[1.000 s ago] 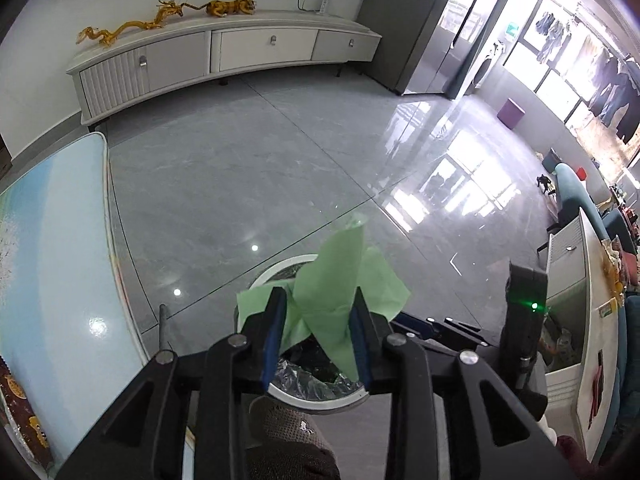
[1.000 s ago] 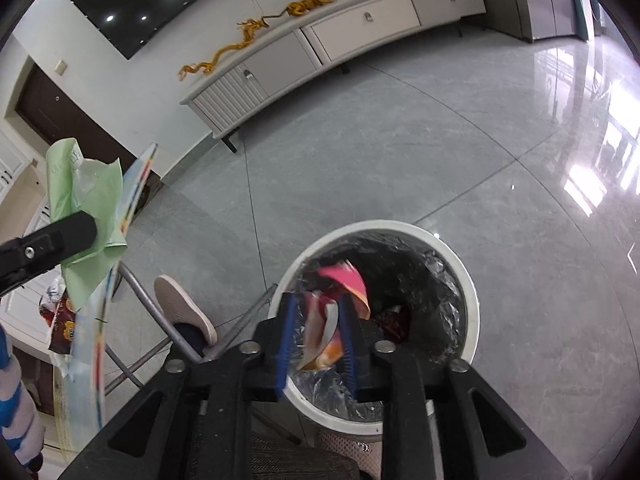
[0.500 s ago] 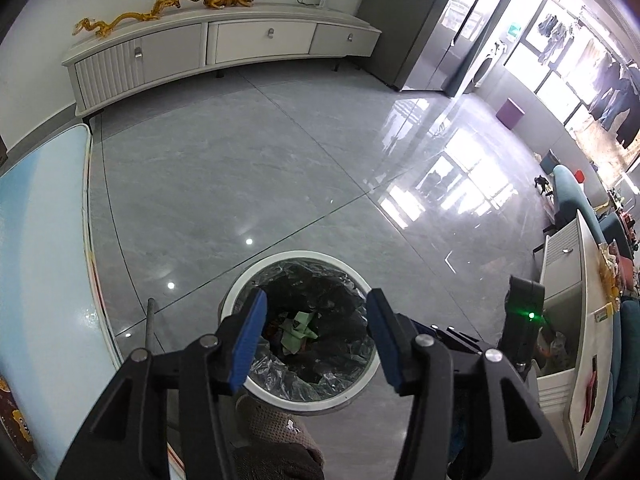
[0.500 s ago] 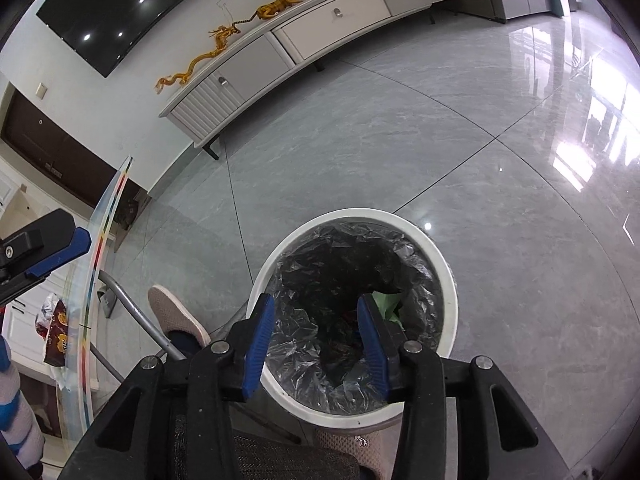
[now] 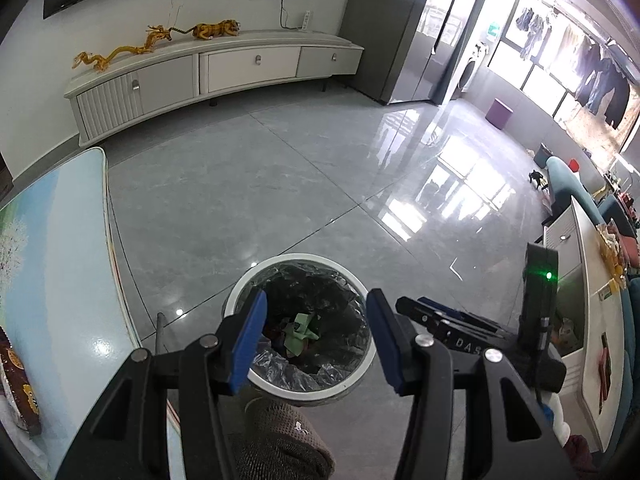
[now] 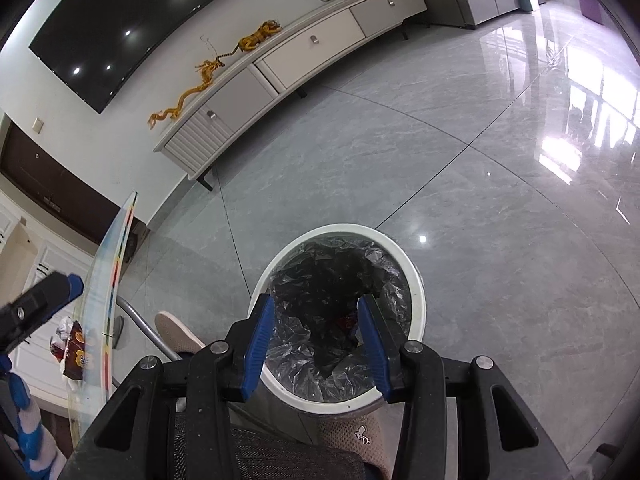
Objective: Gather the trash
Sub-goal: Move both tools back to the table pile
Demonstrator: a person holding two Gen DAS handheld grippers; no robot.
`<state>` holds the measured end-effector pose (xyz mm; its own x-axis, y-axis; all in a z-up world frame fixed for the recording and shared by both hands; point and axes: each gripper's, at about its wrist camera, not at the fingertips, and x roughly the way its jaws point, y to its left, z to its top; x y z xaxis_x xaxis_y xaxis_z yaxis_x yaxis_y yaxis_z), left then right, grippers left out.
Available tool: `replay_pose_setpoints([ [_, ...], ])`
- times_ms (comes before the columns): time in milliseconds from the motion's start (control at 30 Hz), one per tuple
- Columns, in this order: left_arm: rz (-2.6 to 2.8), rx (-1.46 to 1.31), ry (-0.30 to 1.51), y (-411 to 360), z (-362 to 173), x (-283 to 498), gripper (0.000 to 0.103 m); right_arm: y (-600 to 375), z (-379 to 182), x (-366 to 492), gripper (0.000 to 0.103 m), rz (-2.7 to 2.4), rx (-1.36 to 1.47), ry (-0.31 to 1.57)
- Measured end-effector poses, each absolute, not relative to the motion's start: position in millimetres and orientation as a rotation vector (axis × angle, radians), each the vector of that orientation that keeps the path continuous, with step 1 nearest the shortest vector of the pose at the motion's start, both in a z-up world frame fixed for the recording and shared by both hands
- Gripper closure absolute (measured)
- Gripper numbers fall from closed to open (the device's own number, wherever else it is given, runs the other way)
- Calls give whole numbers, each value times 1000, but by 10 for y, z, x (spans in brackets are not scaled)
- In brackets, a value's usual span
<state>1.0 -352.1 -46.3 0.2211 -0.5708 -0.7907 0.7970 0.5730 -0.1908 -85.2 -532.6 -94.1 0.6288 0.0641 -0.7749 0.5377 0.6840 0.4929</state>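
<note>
Both grippers [image 5: 316, 336] [image 6: 316, 338] now empty, above bin [image 5: 240, 288].

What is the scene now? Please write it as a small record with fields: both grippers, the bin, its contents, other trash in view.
left gripper: open, empty, above the bin
right gripper: open, empty, above the bin
trash bin: white, round, on the grey floor, lined with a black bag
contents: green paper lies inside on other scraps; a red piece shows deep in the bag
table: beside the bin, on the left
remaining trash: a brown snack wrapper lies on the table edge
</note>
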Motion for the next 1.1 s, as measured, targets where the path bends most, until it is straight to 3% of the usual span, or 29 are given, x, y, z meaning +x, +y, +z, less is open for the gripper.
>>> replay_pose_setpoints([
  [733, -775, 166, 853, -1887, -115, -85, 53, -4860, -174, -992, 62, -284, 705, 741],
  [1100, -671, 5, 852, -750, -308, 105, 53, -4222, 227, -628, 62, -183, 572, 783],
])
